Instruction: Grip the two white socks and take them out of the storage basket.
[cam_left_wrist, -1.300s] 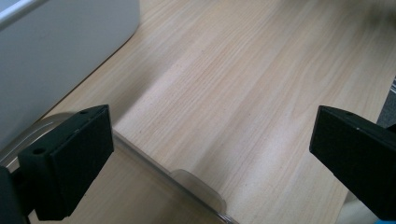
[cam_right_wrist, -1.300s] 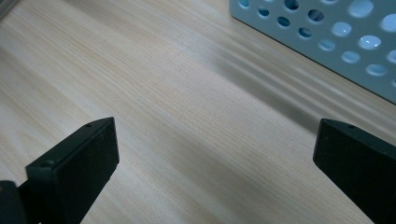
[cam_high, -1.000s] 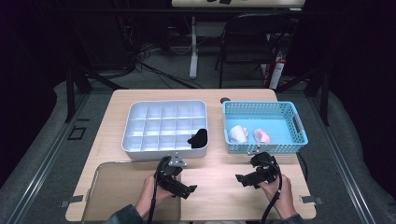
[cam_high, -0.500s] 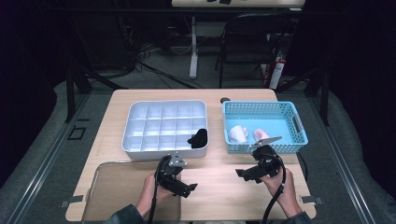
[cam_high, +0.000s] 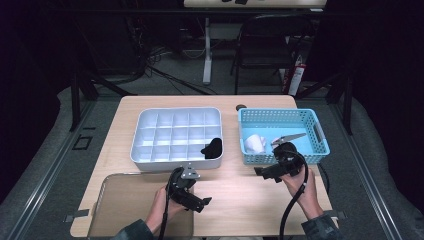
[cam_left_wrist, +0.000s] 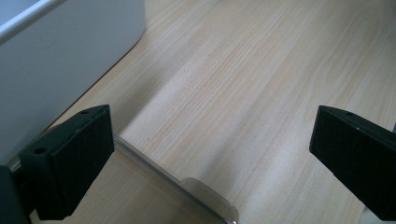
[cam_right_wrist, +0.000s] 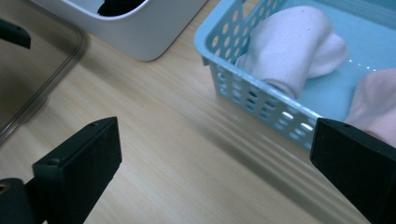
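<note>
**Two tools, two rolled socks**

The wooden surface (cam_high: 240, 195) holds one white tray (cam_high: 176, 134) and one blue basket (cam_high: 282, 136). Two rolled socks, white (cam_right_wrist: 294, 42) and pink (cam_right_wrist: 376, 105), lie inside it. Left tool (cam_left_wrist: 210, 154) and right tool (cam_right_wrist: 217, 170) both gape wide, holding nothing. The high view shows a black sock (cam_high: 212, 147) in the tray.

Between my left gripper (cam_high: 192, 197) and right gripper (cam_high: 270, 172) lies a bare stretch of table (cam_high: 240, 195) in the lower middle of the high view, open for either to cross. Above it, the white divided tray (cam_high: 175, 135) walls off the centre, and the blue basket (cam_high: 282, 132) blocks the right. A narrow lane of wood runs between them. The clear lid (cam_high: 130, 200) fills the lower left.
</note>
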